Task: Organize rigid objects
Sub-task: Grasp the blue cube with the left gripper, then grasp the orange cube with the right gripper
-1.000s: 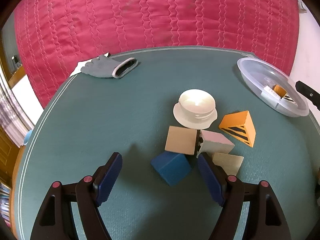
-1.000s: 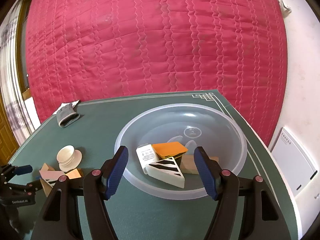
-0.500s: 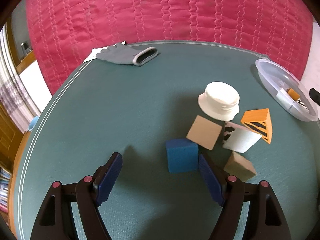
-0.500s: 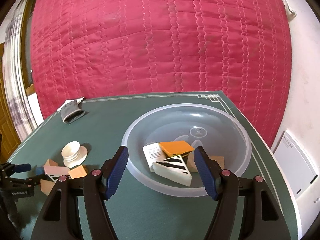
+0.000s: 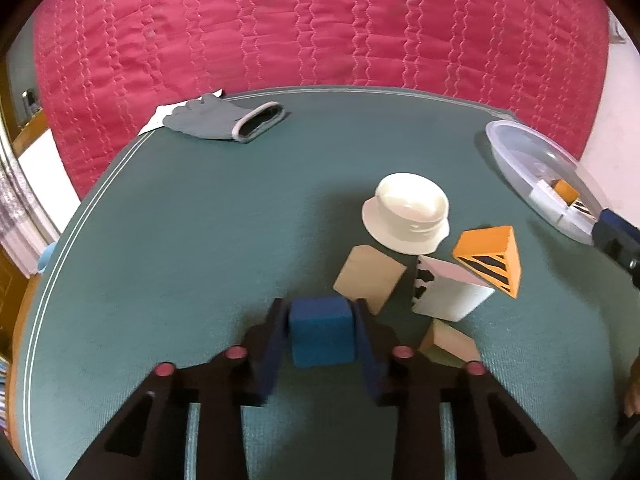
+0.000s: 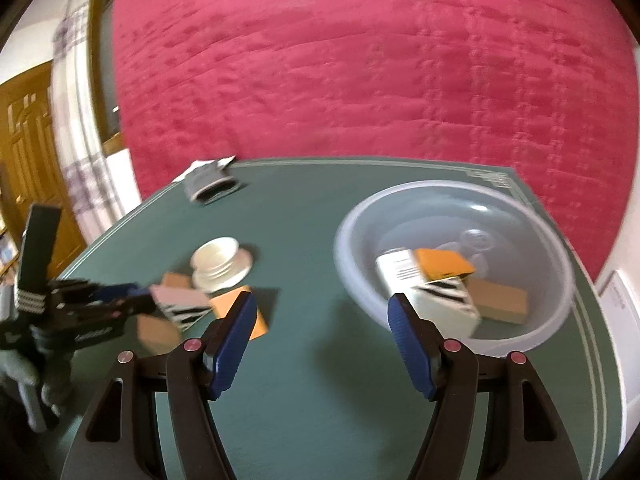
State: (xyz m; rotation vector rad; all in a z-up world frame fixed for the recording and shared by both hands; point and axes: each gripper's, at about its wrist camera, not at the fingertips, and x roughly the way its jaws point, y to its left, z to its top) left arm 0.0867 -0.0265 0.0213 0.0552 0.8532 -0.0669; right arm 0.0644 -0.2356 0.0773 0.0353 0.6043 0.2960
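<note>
My left gripper (image 5: 320, 312) is shut on a blue block (image 5: 322, 330) that rests on the green table (image 5: 180, 260). Right of it lie a tan block (image 5: 370, 276), a white zebra-striped block (image 5: 450, 292), an orange striped wedge (image 5: 492, 258), a small tan block (image 5: 450, 344) and a white cup on its saucer (image 5: 406, 214). My right gripper (image 6: 320, 316) is open and empty above the table, left of the clear bowl (image 6: 520, 220). The bowl holds a white box (image 6: 400, 270), an orange block (image 6: 442, 264), a striped wedge (image 6: 448, 304) and a tan block (image 6: 498, 302).
A grey glove (image 5: 224, 122) lies on a paper at the table's far left corner. A red quilted cloth (image 5: 320, 28) hangs behind the table. The left gripper shows in the right wrist view (image 6: 132, 292) among the loose blocks. A wooden door (image 6: 28, 140) stands at far left.
My left gripper moved onto the blue block and closed on it. My right gripper swung left, away from the bowl; its view is blurred by motion.
</note>
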